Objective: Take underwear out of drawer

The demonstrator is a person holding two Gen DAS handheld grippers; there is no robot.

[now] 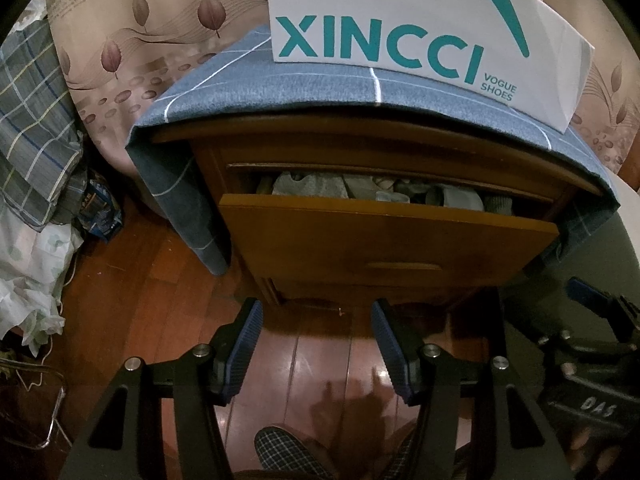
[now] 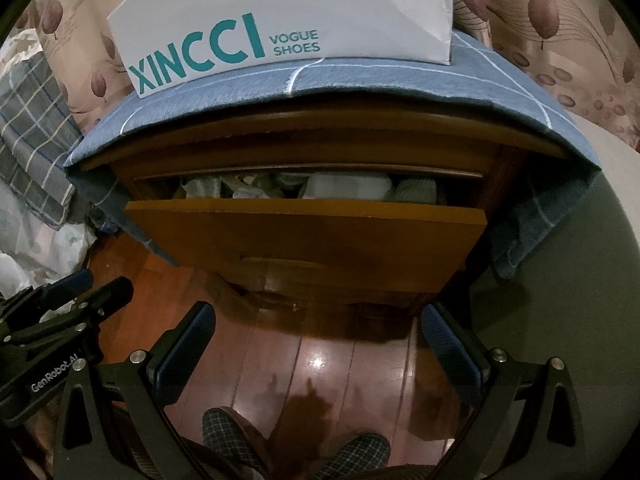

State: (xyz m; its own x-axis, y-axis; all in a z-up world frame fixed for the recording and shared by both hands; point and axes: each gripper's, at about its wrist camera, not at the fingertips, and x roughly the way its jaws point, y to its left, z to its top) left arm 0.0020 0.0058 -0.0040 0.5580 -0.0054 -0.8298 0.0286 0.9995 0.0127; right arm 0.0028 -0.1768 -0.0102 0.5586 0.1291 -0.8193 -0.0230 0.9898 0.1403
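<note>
A wooden nightstand has its top drawer (image 1: pixel 384 236) (image 2: pixel 308 236) pulled partly out. Grey and white folded garments (image 1: pixel 320 188) (image 2: pixel 348 186) lie packed inside it; which are underwear I cannot tell. My left gripper (image 1: pixel 316 312) is open and empty, held above the floor in front of and below the drawer. My right gripper (image 2: pixel 316 316) is open wider and empty, also in front of and below the drawer. The right gripper shows at the right of the left wrist view (image 1: pixel 592 312); the left gripper shows at the left of the right wrist view (image 2: pixel 92 288).
A blue checked cloth (image 1: pixel 280 84) (image 2: pixel 360 76) covers the nightstand top, with a white XINCCI shoe box (image 1: pixel 400 20) (image 2: pixel 280 12) on it. A bed with plaid bedding (image 1: pixel 32 120) is to the left. Slippered feet (image 2: pixel 224 432) stand on the wooden floor (image 1: pixel 312 360).
</note>
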